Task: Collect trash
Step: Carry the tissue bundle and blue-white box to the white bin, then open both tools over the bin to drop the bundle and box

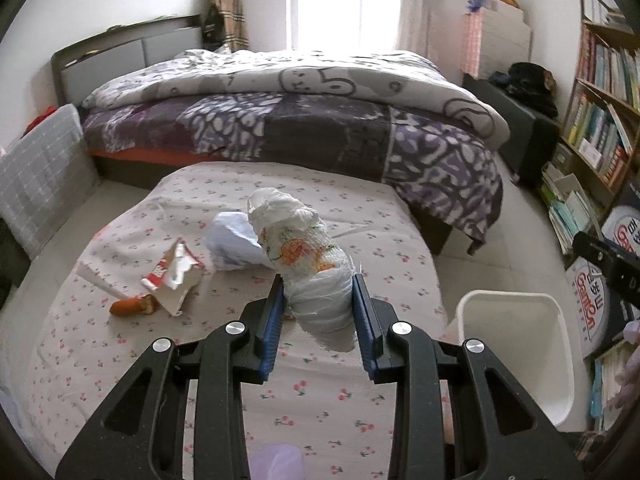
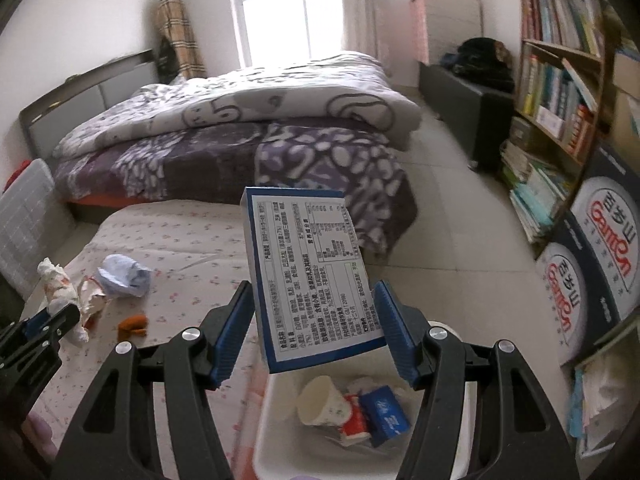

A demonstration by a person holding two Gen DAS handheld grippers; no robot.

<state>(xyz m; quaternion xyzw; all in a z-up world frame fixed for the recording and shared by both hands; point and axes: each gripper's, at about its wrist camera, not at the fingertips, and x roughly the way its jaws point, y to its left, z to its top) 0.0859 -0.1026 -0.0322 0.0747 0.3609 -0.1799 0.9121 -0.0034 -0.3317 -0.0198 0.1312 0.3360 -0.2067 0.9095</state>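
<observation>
1. On the floral-sheeted mattress (image 1: 224, 360), loose trash lies far left of the left gripper (image 1: 318, 312): a torn red-and-white wrapper (image 1: 176, 276), an orange scrap (image 1: 130, 305) and a crumpled pale-blue paper (image 1: 232, 242).
2. The left gripper pinches a rolled wad of white tissue (image 1: 316, 264) with an orange print.
3. The right gripper (image 2: 316, 328) clamps a blue-edged printed box (image 2: 310, 276), tilted, above the white bin (image 2: 276, 432).
4. The bin stands just right of the mattress, holding a paper cup (image 2: 320, 400) and small cartons.

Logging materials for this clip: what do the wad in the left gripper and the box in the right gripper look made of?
Wad: soft crumpled paper tissue, matte, with wrinkles and an orange print. Box: thin printed cardboard, smooth, slightly glossy, with flat faces and crisp edges.
</observation>
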